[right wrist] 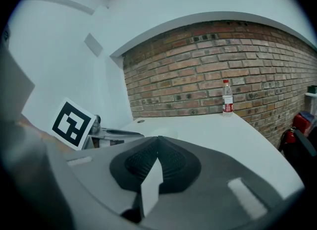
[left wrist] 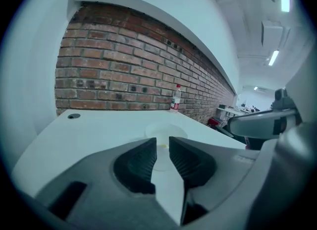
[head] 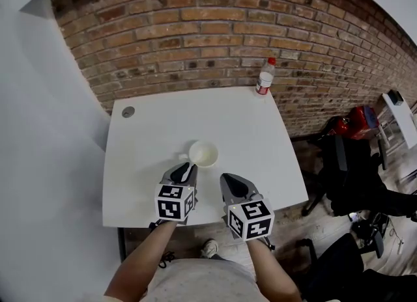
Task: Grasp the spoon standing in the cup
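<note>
White cup (head: pixel 203 154) upright at frame centre, well inside table (head: pixel 150 138) edges; our left gripper (head: pixel 188 167) gapes slightly, right gripper (head: pixel 225 179) pinched together.

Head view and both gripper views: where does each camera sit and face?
Head view: on the person's head, steeply down at white table and round white cup; forearms, left gripper, right gripper show.
Left gripper view: on that gripper, facing cup; parted jaws show.
Right gripper view: on its gripper, facing red brick wall; shut jaws show.
All share the red-capped plastic bottle.
</note>
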{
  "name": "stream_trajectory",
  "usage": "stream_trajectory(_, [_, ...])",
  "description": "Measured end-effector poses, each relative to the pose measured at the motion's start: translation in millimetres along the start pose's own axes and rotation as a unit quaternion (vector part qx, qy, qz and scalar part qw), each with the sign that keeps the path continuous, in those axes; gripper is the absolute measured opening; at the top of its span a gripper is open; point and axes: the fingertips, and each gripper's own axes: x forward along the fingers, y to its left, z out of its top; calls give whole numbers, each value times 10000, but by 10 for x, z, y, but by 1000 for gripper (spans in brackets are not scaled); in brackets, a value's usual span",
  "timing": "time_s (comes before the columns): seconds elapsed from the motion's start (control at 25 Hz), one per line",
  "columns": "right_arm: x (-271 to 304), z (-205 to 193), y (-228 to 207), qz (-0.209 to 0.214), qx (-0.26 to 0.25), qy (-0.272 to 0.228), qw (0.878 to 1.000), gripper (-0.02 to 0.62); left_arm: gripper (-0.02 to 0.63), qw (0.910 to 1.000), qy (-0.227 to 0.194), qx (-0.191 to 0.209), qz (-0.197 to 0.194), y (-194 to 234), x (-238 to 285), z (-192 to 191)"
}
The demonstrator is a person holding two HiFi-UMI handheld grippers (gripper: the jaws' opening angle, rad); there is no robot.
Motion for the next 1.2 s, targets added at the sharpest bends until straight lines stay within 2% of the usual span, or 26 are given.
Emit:
stream_trajectory(0.44, [91,-50,-175,15,-1,111,9999,5,89,9993,-22,-359,141,24,177,-37])
stream_trajectory(0.6, [86,-42,-236,-3,25,114,9999,5,73,9985,-84,-520,176,7,189,-20])
stream_trajectory(0.76, [85,-53,-252,4,40,106,9999,5,41,9988,-83,-442,203,-1,183,-22])
stream_trajectory(1.2, [82,-3,-206,22,63,50,10000,5,29,9994,-94,-291,141,-1,133,75])
